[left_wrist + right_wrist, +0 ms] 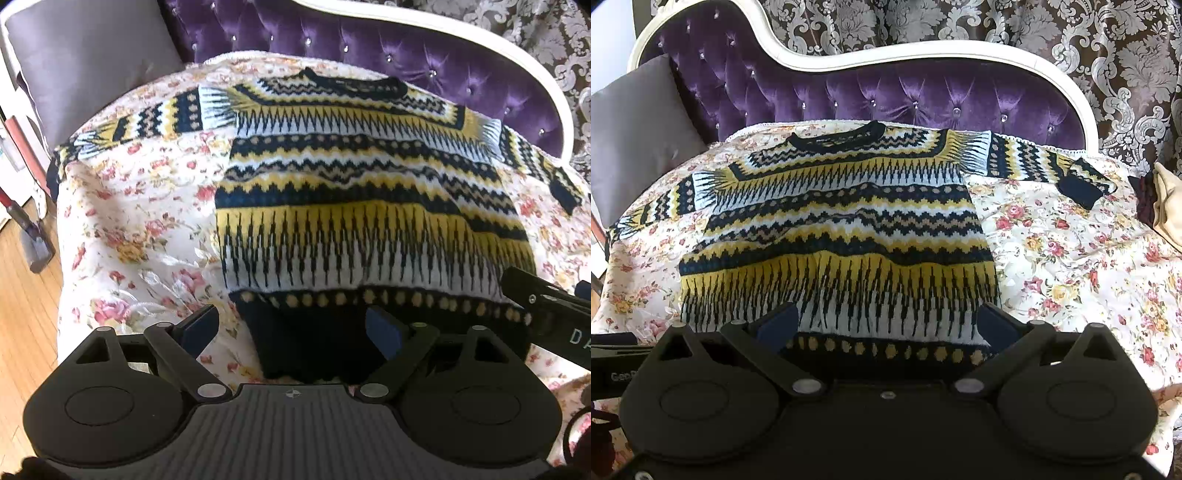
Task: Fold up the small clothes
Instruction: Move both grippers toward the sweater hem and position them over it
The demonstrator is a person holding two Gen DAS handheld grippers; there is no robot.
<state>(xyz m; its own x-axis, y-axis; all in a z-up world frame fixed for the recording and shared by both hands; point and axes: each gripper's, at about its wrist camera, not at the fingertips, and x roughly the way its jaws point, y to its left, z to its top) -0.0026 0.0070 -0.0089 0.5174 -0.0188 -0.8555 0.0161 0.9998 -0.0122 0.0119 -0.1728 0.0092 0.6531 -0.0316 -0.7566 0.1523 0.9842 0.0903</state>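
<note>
Sweater [351, 192] flat on floral cover [140, 221]; left tongs [291, 328], right tongs [886, 326] spread wide, empty, at hem.

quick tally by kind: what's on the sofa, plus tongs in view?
Sweaters: 1, the patterned sweater, spread flat
Floral covers: 1, the floral cover under it
Grey cushions: 1, the grey cushion at the sofa's end
Tongs: 2, the left tongs and right tongs, both open
Total: 5
</note>
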